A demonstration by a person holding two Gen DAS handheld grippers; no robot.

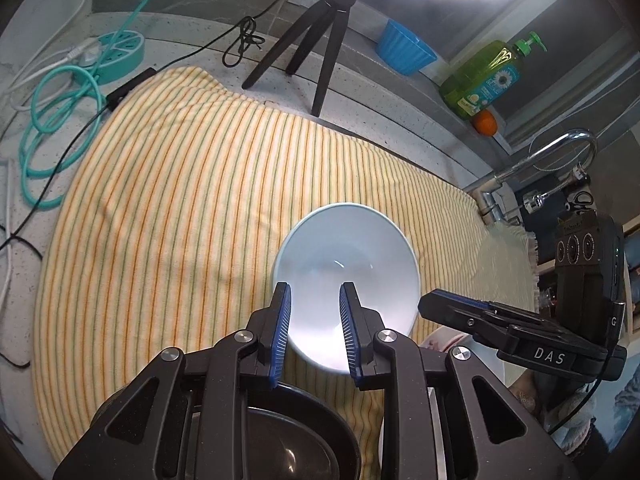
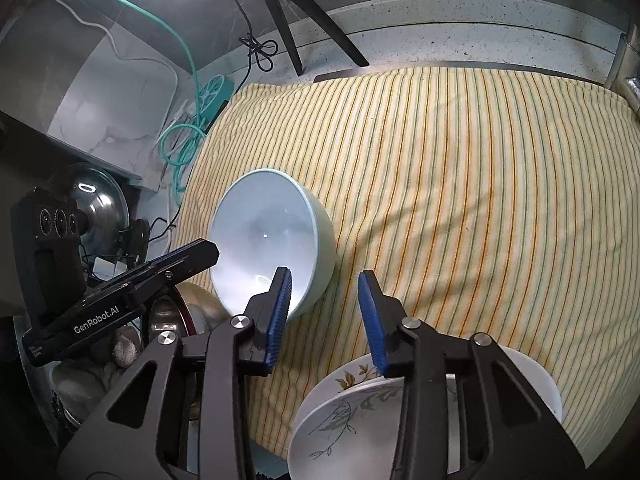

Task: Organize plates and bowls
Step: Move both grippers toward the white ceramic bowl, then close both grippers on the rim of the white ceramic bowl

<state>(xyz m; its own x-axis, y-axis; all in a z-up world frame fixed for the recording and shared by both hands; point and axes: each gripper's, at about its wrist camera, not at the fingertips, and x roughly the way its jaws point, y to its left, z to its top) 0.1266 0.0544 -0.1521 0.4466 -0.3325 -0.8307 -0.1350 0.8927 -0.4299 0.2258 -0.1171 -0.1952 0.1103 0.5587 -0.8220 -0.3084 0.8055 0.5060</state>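
One pale blue bowl (image 1: 346,276) sits upright on the striped cloth (image 1: 180,184) over the worktop, near both my left gripper (image 1: 315,320) and right gripper (image 2: 325,304), jaws released and empty; it looks glazed, stiff, slippery and breakable, so I'd pinch its rim.

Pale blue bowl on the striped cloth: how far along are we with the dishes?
Done: the pale blue bowl sits upright, alone on the striped cloth. In hand: nothing; the left tongs and right tongs are open, both empty. Left: the black bowl and floral plates at the near edge.
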